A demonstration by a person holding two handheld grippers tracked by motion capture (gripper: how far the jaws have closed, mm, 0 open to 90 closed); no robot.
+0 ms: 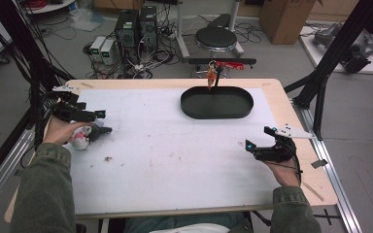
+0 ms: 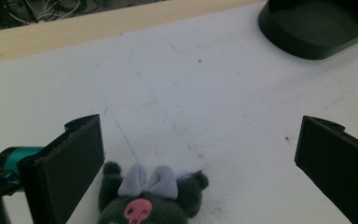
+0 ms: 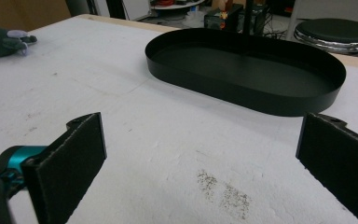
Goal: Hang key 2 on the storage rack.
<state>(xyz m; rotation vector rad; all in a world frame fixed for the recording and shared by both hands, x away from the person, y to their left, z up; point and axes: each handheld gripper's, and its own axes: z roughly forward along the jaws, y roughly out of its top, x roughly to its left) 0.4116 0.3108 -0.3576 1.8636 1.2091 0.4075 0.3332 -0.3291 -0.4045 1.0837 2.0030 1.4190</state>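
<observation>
White-covered tabletop (image 1: pixel 175 155) with a wooden edge filled the workspace, with computer towers, cables and a round stool on the floor beyond. Left claw (image 2: pixel 198 154) stood wide open, jaws either side of a small dark grey plush toy with a lilac bow and pink skull badge (image 2: pixel 147 200), not touching it. Toy lay near the left edge of the tabletop (image 1: pixel 88 136), just beside the person's left hand. Judged light, soft and squashy, not fragile; it should give under the jaws, so taking it across the head or body looked safer than the bow or ears. Right claw (image 3: pixel 200 158) was also wide open and held nothing, hovering near the right edge (image 1: pixel 260 145). Black oval metal tray (image 1: pixel 217 103) sat empty at the far side, well apart from the toy. Nothing lay between them except stains and crumbs.
</observation>
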